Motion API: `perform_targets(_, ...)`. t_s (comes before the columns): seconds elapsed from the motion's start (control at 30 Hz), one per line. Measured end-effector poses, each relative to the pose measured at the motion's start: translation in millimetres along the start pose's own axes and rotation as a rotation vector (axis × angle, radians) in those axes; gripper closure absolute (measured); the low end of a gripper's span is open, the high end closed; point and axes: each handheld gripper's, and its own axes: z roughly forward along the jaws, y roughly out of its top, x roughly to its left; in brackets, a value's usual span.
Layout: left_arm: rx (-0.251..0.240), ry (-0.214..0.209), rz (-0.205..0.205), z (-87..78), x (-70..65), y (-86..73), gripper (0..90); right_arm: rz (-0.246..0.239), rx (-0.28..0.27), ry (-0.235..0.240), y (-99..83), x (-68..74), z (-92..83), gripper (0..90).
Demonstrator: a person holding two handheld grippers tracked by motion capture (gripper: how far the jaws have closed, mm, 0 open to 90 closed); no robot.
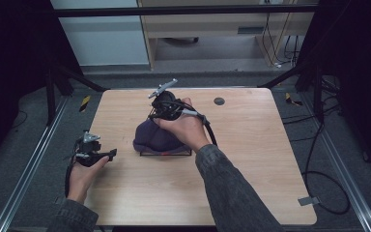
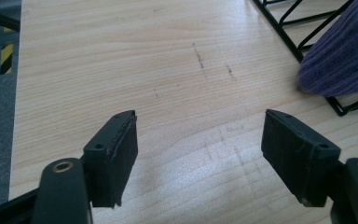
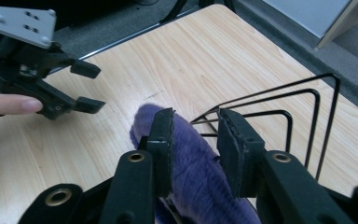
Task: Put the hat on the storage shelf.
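A purple knitted cloth (image 1: 153, 138) lies draped over a black wire rack (image 1: 166, 153) at the middle of the wooden table (image 1: 251, 159). My right gripper (image 1: 158, 117) points down onto its top. In the right gripper view its jaws (image 3: 193, 140) straddle a ridge of the cloth (image 3: 196, 177). A narrow gap shows beside one pad, so it stands open. The rack's wire loops (image 3: 307, 112) rise just behind. My left gripper (image 1: 110, 154) rests low at the table's left, open over bare wood (image 2: 200, 154), with the cloth (image 2: 340, 60) and rack (image 2: 284, 28) off to its right.
A small dark round disc (image 1: 219, 101) sits near the table's far edge. Black frame struts (image 1: 72, 77) flank the table's far corners, and cables (image 1: 319, 159) trail on the floor to the right. The other gripper (image 3: 91, 87) shows far left in the right gripper view.
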Motion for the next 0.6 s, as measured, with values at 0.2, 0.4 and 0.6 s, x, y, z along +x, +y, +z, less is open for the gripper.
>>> perform_targets(0.2,0.055,-0.006,0.022,7.7,-3.0,-1.9,21.8,-0.004,-0.015,0.002,2.5,2.5,-4.9,64.0)
perform_targets(0.4,0.087,-0.011,0.021,12.2,-3.5,-4.2,18.0,0.01,-0.043,0.0,2.3,0.2,-13.1,59.6)
perform_targets(0.6,0.119,-0.008,0.037,17.3,-6.6,-5.7,15.5,0.008,-0.057,-0.012,0.5,-2.1,-23.6,55.3)
